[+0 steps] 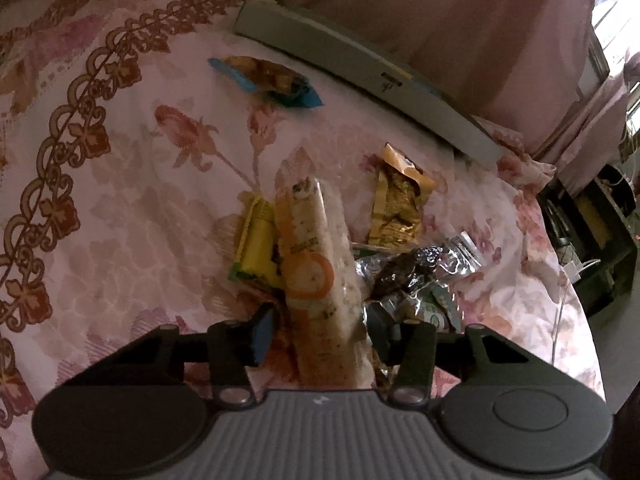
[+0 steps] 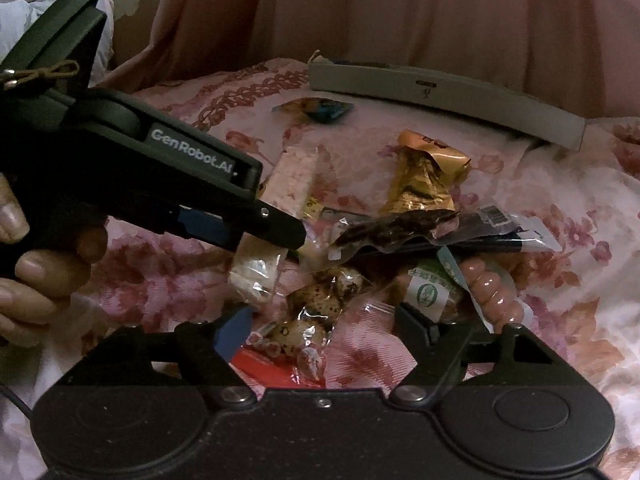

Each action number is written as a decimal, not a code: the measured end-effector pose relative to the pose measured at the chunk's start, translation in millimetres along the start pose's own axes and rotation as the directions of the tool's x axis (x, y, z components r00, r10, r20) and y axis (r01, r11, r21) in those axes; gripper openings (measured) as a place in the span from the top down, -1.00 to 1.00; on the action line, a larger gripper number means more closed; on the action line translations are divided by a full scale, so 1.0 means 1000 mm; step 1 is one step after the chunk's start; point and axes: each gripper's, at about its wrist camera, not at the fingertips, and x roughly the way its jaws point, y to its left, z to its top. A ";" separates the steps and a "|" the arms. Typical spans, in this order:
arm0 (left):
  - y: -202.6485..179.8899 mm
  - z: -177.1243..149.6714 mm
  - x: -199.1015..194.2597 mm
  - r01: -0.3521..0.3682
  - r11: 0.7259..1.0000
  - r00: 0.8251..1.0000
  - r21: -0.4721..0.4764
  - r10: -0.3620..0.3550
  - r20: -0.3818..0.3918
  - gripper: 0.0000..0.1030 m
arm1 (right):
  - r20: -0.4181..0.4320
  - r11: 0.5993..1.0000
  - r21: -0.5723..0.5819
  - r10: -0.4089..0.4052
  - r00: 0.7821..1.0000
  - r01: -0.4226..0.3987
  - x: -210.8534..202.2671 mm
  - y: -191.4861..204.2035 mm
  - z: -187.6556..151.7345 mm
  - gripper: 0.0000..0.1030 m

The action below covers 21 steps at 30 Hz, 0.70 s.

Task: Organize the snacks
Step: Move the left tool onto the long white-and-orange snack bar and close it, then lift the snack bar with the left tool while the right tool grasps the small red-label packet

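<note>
Pickup step: left gripper (image 1: 320, 332) clenched a long rice-cracker packet (image 1: 316, 280) between its jaws; right gripper (image 2: 324, 328) hung released above quail-egg packet (image 2: 316, 308). Next move probably called for carrying the packet clear of the pile.

Both wrist views look down, close, onto the snack pile (image 1: 360, 264), sharing the grey tray (image 2: 440, 96) behind it.

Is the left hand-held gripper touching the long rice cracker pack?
Touching. The left wrist view shows the left hand-held gripper with both fingers pressed against the sides of the long rice cracker pack, gripping it.
</note>
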 end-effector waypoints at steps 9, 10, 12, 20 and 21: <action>-0.005 0.003 0.005 -0.033 0.998 0.999 -0.056 0.033 -0.012 0.15 | -0.011 1.000 0.021 0.014 1.000 -0.014 0.002 0.000 -0.001 -0.45; -0.007 0.004 0.005 -0.046 0.997 0.999 -0.060 0.045 -0.010 0.16 | -0.012 1.000 0.023 0.015 1.000 -0.015 0.003 0.000 -0.001 -0.45; -0.011 0.005 0.004 -0.073 0.995 0.997 -0.066 0.073 -0.003 0.16 | -0.014 0.999 0.028 0.018 1.000 -0.018 0.004 0.000 -0.002 -0.45; -0.020 -0.002 -0.009 -0.175 0.981 0.984 -0.079 0.177 0.018 0.17 | -0.026 1.000 0.029 0.001 1.000 0.000 0.012 -0.002 -0.002 -0.42; -0.021 -0.002 -0.010 -0.182 0.980 0.983 -0.084 0.185 0.018 0.17 | -0.025 1.000 0.031 0.001 1.000 -0.001 0.013 -0.002 -0.002 -0.40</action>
